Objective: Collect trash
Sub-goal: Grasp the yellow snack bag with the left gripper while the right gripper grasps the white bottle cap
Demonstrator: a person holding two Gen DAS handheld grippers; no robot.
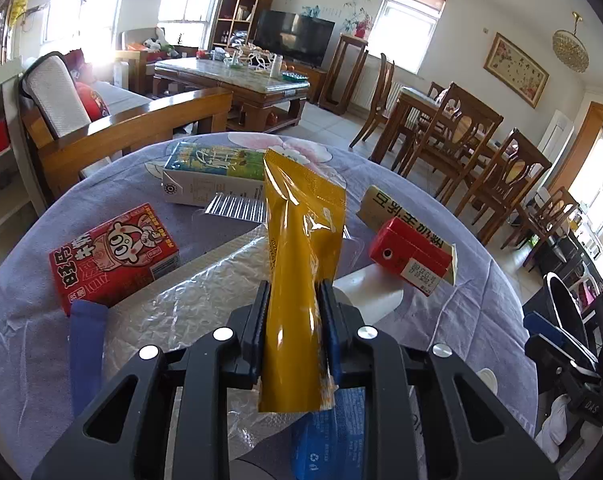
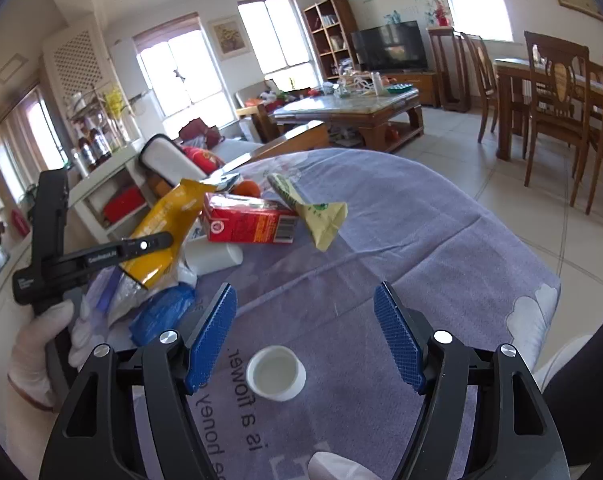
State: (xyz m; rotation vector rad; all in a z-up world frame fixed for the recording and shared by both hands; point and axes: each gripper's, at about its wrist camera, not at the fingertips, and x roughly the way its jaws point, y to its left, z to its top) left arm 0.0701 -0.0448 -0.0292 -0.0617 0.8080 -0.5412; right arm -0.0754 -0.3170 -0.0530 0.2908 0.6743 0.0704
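The left tool [image 1: 295, 316] clamps the yellow pouch [image 1: 301, 240]; the right tool [image 2: 307, 332] (jaws apart) should centre over the white cap [image 2: 276, 372] at six o'clock.

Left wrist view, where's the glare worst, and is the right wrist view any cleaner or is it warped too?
Left wrist view: the window behind the sofa blows out white, and the yellow pouch in the left gripper shows shiny streaks. Right wrist view: the windows are overexposed too, fisheye bends the table edge, and the white cap stays sharp.
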